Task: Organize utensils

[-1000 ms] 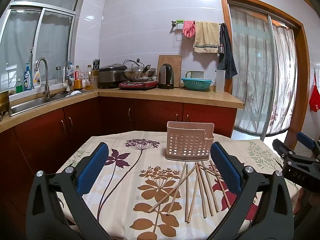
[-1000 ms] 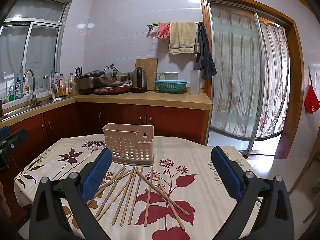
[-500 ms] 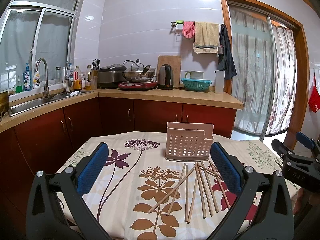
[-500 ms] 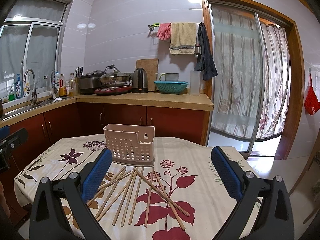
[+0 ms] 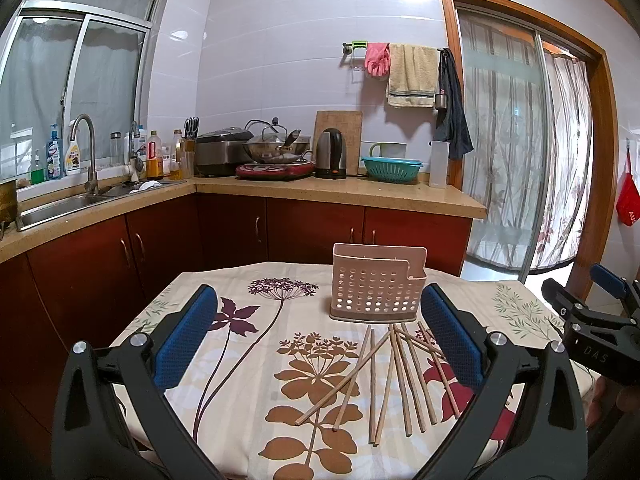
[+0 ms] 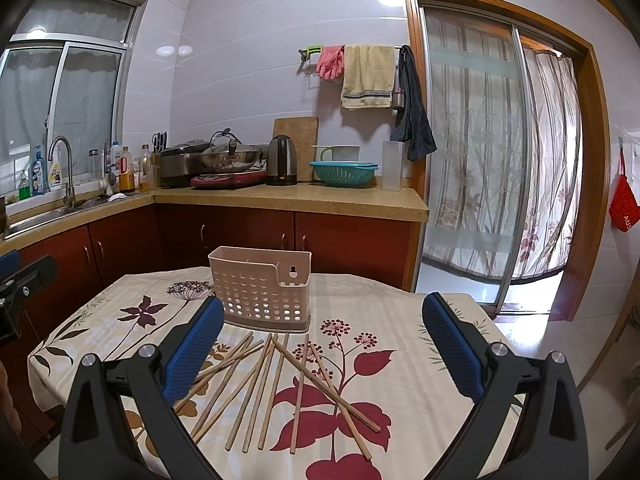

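Several wooden chopsticks (image 5: pixel 396 376) (image 6: pixel 276 384) lie scattered on the floral tablecloth (image 5: pixel 256 360) (image 6: pixel 400 344). Just behind them stands a pink perforated utensil holder (image 5: pixel 378 286) (image 6: pixel 260 290), upright and with nothing showing inside. My left gripper (image 5: pixel 320 340) hovers open above the table, with the chopsticks near its right finger. My right gripper (image 6: pixel 324 344) is open too, above the chopsticks, and holds nothing. The right gripper also shows at the right edge of the left wrist view (image 5: pixel 588 320).
The table's edges drop off at left and right. Behind it runs a wooden kitchen counter (image 5: pixel 340 192) with a kettle (image 5: pixel 331 154), a wok, a teal colander (image 6: pixel 343 172) and a sink (image 5: pixel 60 204). A curtained sliding door (image 6: pixel 488 160) is at the right.
Both grippers have barely shifted; the right wrist view has crept slightly to the left and closer to the holder. Nothing was grasped or moved.
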`<action>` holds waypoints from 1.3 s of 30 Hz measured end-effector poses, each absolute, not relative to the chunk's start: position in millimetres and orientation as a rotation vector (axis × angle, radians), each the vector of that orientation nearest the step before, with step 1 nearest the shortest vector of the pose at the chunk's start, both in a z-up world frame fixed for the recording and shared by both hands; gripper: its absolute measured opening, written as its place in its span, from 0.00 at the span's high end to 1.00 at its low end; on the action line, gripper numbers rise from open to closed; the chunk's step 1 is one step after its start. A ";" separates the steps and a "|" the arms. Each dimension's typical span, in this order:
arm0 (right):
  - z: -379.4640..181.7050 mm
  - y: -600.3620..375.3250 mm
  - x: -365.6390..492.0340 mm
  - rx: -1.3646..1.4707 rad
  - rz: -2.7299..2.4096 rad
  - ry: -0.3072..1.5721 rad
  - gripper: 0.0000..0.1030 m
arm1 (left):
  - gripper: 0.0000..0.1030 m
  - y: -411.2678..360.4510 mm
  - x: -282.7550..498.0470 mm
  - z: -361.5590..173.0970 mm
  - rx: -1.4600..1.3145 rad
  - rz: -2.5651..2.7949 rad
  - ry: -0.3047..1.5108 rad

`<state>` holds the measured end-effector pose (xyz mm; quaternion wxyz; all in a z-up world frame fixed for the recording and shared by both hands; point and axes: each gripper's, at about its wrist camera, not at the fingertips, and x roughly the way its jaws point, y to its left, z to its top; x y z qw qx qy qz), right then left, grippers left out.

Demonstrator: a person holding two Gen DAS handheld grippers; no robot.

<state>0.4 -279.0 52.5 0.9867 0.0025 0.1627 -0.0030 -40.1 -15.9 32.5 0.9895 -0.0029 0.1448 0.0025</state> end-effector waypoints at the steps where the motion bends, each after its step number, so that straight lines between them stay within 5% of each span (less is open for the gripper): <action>1: 53.5 -278.9 0.5 0.005 -0.006 0.327 0.06 | 0.04 -15.9 -40.1 32.5 -0.006 0.005 0.291; 15: 37.2 -280.0 10.5 0.011 0.023 0.351 0.06 | 0.04 -13.5 -31.4 24.7 0.015 0.011 0.306; 26: -37.0 -280.0 46.0 0.015 0.067 0.495 0.06 | 0.06 4.3 15.0 -60.3 0.052 0.000 0.489; 39: -96.1 -282.6 77.4 0.045 0.096 0.627 0.06 | 0.54 12.4 59.6 -161.0 0.012 -0.140 0.726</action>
